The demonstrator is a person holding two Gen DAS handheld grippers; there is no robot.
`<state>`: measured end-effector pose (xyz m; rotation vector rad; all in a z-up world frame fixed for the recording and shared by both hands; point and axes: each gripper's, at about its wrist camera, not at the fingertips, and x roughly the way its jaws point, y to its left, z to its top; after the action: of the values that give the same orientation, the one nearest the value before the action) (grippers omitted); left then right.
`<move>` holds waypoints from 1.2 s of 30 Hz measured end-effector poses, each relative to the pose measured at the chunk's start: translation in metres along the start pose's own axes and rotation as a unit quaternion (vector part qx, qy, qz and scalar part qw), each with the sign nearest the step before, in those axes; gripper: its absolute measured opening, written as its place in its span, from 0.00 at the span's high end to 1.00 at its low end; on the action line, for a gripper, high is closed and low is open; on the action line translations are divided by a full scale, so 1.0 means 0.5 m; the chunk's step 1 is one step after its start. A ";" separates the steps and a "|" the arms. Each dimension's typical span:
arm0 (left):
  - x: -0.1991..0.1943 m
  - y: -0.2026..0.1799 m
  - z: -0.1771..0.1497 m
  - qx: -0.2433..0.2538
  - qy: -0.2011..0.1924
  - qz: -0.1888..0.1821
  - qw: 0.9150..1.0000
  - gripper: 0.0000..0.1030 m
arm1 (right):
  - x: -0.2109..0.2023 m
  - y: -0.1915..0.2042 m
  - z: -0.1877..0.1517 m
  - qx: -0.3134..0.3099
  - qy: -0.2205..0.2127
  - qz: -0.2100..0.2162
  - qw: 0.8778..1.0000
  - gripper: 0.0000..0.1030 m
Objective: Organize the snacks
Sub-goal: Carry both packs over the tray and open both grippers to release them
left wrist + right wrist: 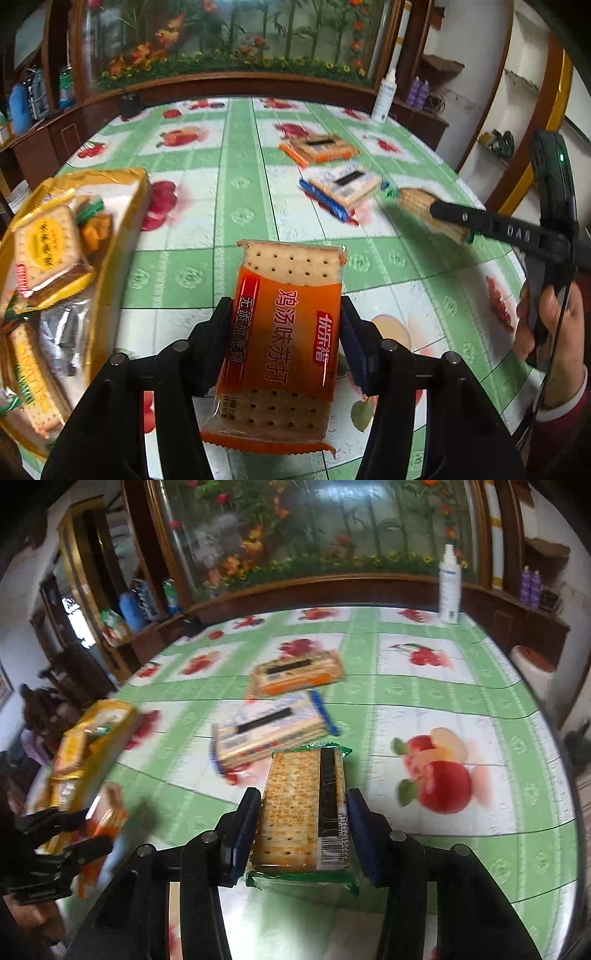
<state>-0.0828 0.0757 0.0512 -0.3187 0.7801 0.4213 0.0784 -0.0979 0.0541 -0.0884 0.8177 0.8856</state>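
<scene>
Crackers fill both grippers above a round table [236, 155] covered in a green-and-white fruit-print cloth. The left gripper [286, 325] is clamped on an orange cracker packet [284, 332], its two pads pressing the packet's long edges, the packet raised off the cloth and pointing away from the camera. The right gripper [301, 827] is closed on a green-edged cracker packet [303, 812], barcode side up, also lifted clear of the cloth. From the left wrist view this packet shows at the tip of the right gripper's black fingers, with a hand [546, 325] on its handle.

At the table's left edge a yellow bag [66, 258] lies open, with several small cracker packets inside. Two more packets lie on the cloth farther out, one blue-edged [269, 731] and one orange-edged [295, 677], near each other. A white spray bottle [450, 587] stands upright at the far rim.
</scene>
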 end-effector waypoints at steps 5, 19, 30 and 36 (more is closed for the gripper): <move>-0.033 0.006 0.006 -0.010 -0.022 0.019 1.000 0.48 | -0.022 0.018 -0.002 0.013 -0.013 0.053 0.998 0.53; -0.130 0.113 0.000 -0.067 -0.079 0.150 0.983 0.47 | -0.045 0.198 0.031 -0.033 -0.032 0.190 0.981 0.53; -0.178 0.226 -0.035 -0.122 -0.097 0.214 0.964 0.47 | -0.005 0.369 0.052 -0.069 -0.010 0.282 0.957 0.54; -0.182 0.266 -0.045 -0.141 -0.097 0.227 0.959 0.47 | 0.032 0.431 0.062 -0.073 0.007 0.312 0.947 0.54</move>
<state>-0.2179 0.1592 0.0866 -0.3568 0.5963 0.9886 -0.0518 0.0647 0.1191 0.0410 0.8020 1.5465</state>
